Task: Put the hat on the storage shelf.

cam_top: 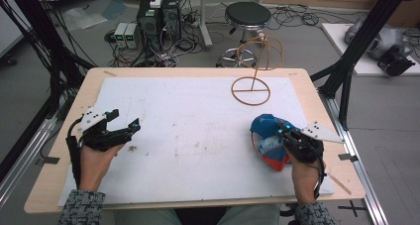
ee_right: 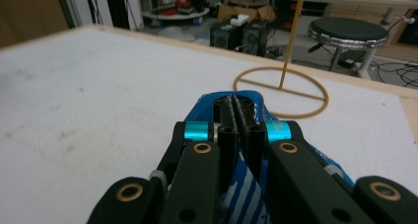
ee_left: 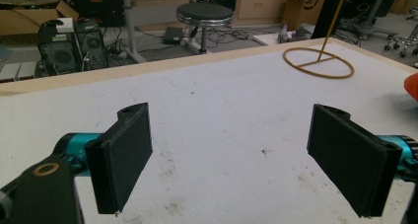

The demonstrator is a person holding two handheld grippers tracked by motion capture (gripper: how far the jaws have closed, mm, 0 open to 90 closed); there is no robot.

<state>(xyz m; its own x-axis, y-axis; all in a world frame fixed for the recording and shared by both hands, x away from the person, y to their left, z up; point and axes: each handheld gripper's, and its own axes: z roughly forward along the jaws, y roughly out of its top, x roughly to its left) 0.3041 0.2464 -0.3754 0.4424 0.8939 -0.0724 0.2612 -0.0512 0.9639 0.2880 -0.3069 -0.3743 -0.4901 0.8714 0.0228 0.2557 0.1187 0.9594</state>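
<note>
A blue, white and orange snack bag (cam_top: pixel 268 141) lies at the right side of the white mat. My right gripper (cam_top: pixel 283 131) is shut on its top edge; in the right gripper view the two jaws press together on the blue bag (ee_right: pixel 256 110). A wooden stand with a ring base (cam_top: pixel 251 90) and a hoop on a thin post rises at the back right, beyond the bag (ee_right: pixel 281 92). My left gripper (cam_top: pixel 125 126) hovers over the mat's left side. It stands open, its pads (ee_left: pixel 125 160) wide apart with nothing between them.
The white mat (cam_top: pixel 198 131) covers most of the wooden table (cam_top: pixel 64 131). Small dark stains mark the mat near the left gripper. Behind the table stand a black stool (cam_top: pixel 247 14), computer boxes (cam_top: pixel 158 17) and cables on the floor. Black frame posts flank the table.
</note>
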